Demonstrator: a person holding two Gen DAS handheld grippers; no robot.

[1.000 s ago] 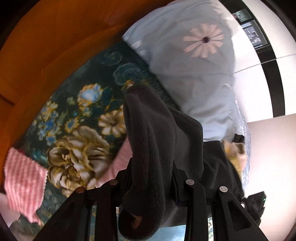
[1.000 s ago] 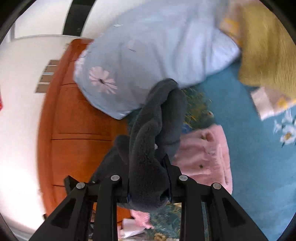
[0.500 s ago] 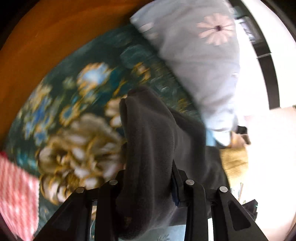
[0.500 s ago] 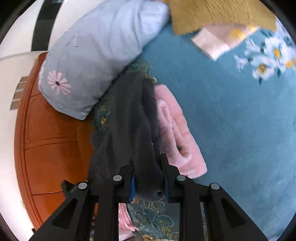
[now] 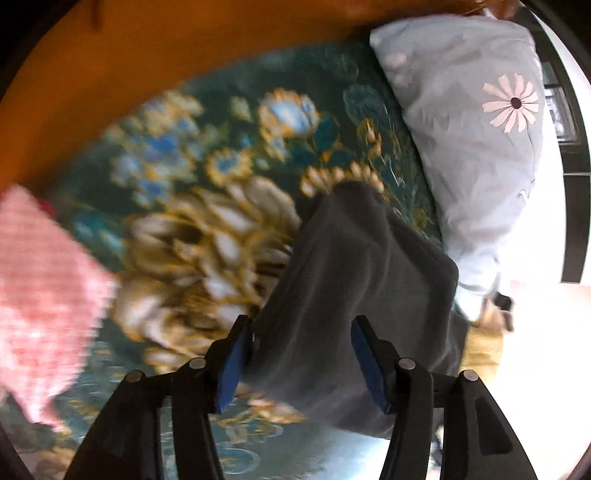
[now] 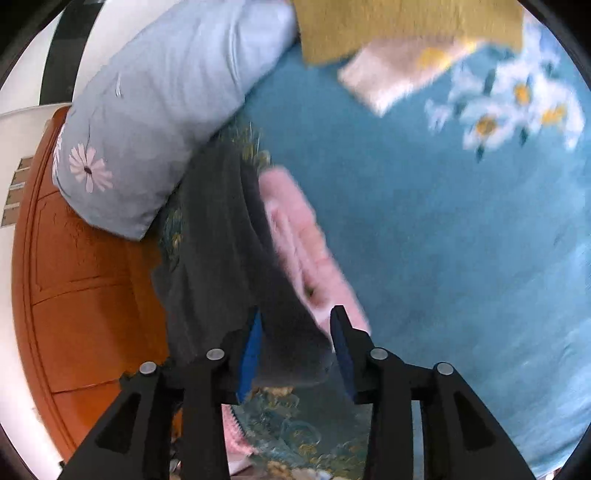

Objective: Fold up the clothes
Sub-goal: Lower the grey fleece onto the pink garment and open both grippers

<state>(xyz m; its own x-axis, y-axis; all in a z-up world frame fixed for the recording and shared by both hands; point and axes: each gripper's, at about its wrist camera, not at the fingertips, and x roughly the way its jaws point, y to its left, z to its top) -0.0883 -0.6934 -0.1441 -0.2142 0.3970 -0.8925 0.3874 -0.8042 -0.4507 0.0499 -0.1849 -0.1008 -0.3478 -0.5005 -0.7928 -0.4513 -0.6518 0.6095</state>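
Both my tools stand spread, left tool and right tool, around the dark grey fleece garment: thick, soft, folded flat on the floral bed cover, pink garment beside, pillow beyond.

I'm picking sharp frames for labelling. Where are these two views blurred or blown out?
Left wrist: the floral bedspread and pink cloth smear with motion, and the right edge is blown out white. Right wrist: the blue sheet and yellow cloth are smeared.
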